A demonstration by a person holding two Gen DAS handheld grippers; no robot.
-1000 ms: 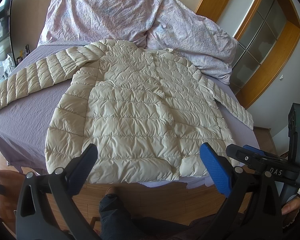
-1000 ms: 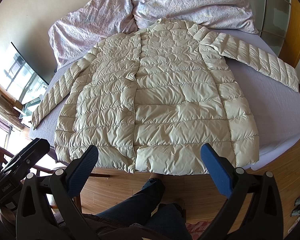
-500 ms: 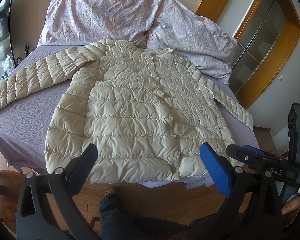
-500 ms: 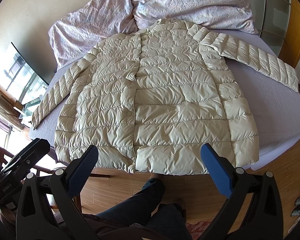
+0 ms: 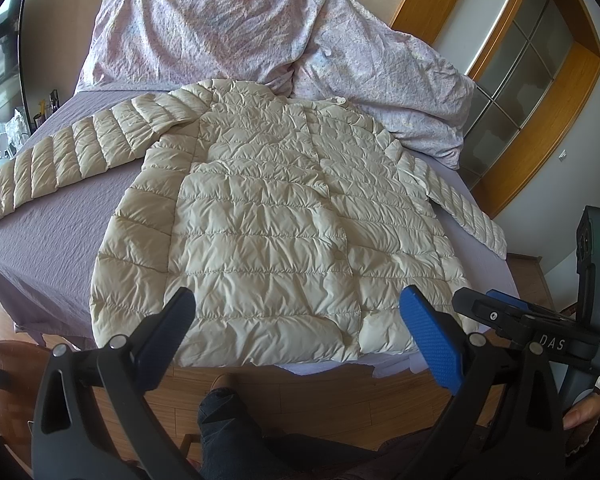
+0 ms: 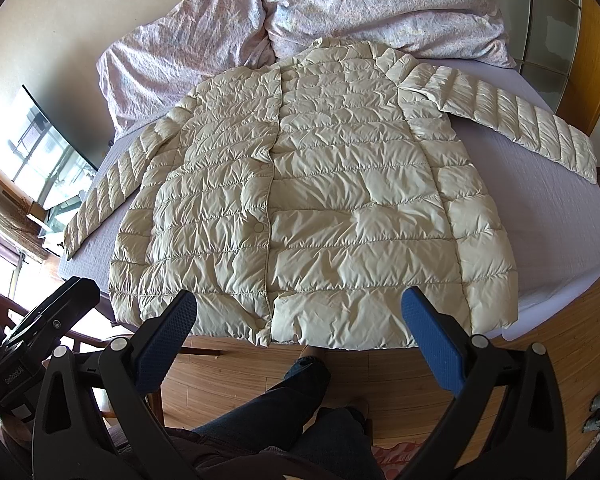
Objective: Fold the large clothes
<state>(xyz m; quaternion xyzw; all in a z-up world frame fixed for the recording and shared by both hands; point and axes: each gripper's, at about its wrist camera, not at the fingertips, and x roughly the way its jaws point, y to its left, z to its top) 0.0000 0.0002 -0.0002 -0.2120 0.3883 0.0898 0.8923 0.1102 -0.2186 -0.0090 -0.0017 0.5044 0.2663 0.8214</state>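
Ahead of both spread, empty tongs, left tongs (image 5: 300,332) and right tongs (image 6: 300,332), a cream quilted jacket (image 6: 312,208) lies flat on the bed (image 6: 560,216).

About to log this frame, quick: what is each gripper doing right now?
Left gripper: open, holding nothing, short of the jacket.
Right gripper: open, holding nothing.
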